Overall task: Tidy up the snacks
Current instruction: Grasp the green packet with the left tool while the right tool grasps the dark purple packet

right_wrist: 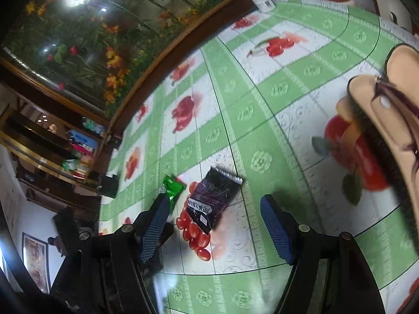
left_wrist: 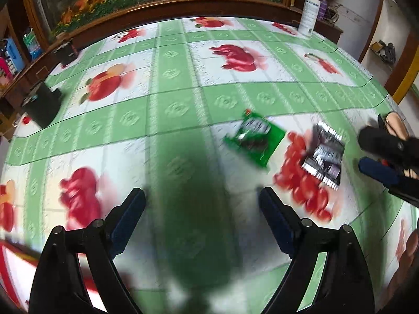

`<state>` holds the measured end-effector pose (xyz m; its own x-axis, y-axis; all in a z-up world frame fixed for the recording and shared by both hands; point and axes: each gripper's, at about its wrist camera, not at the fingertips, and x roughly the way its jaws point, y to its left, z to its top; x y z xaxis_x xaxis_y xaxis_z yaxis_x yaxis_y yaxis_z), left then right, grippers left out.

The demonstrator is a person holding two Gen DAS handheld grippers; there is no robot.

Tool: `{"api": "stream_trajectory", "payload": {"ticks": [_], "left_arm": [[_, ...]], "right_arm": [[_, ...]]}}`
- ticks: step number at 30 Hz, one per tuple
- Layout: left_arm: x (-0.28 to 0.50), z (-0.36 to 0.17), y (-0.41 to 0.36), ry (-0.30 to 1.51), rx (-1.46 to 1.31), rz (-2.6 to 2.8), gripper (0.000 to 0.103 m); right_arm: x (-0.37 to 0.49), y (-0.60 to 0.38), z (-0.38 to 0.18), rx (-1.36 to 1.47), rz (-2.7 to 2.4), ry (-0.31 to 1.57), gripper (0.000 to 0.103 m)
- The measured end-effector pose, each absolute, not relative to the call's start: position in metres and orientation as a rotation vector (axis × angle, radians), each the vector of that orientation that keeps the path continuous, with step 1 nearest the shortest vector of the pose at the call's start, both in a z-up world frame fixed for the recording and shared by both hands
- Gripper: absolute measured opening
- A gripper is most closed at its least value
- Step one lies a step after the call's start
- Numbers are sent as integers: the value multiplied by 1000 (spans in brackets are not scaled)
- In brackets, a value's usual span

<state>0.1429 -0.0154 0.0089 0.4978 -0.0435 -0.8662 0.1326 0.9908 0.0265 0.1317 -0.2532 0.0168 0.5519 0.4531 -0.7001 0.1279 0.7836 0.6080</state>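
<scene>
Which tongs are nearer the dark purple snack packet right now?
Right. The right tongs are open directly over the dark purple snack packet; the left tongs hang open farther off, the packet ahead to their right.

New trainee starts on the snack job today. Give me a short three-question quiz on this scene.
1. True or false: the left tongs are shut on the green packet.
2. Which snack lies nearer the right tongs: A) green packet, B) dark purple packet?
3. Fill in: a white ____ bottle stands at the far edge of the tablecloth.

Key: 1. false, both tongs are open and empty; 2. B; 3. spray.
</scene>
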Motion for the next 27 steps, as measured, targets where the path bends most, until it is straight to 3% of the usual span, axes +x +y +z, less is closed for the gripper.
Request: {"api": "stream_trajectory", "payload": {"ticks": [5, 9, 10, 11, 13, 16, 23, 27], "left_arm": [[132, 29, 0, 977, 161, -73, 90], [132, 41, 9, 934, 199, -38, 90], [132, 41, 10, 930, 203, -36, 90], [133, 42, 11, 927, 213, -34, 90], [135, 41, 9, 923, 238, -25, 90], [137, 42, 2, 907, 265, -38, 90], [155, 33, -46, 870, 352, -105, 90], [166, 22, -69, 852, 420, -131, 90]], "right_arm": [[137, -227, 13, 646, 127, 1023, 73], [145, -196, 18, 466, 28, 1003, 72], [146, -189, 18, 404, -2, 995, 66], [147, -180, 18, 295, -58, 985, 52], [148, -172, 15, 133, -142, 959, 35], [149, -185, 17, 90, -166, 951, 33], [144, -266, 21, 428, -45, 982, 31], [145, -271, 22, 469, -13, 978, 31]]}}
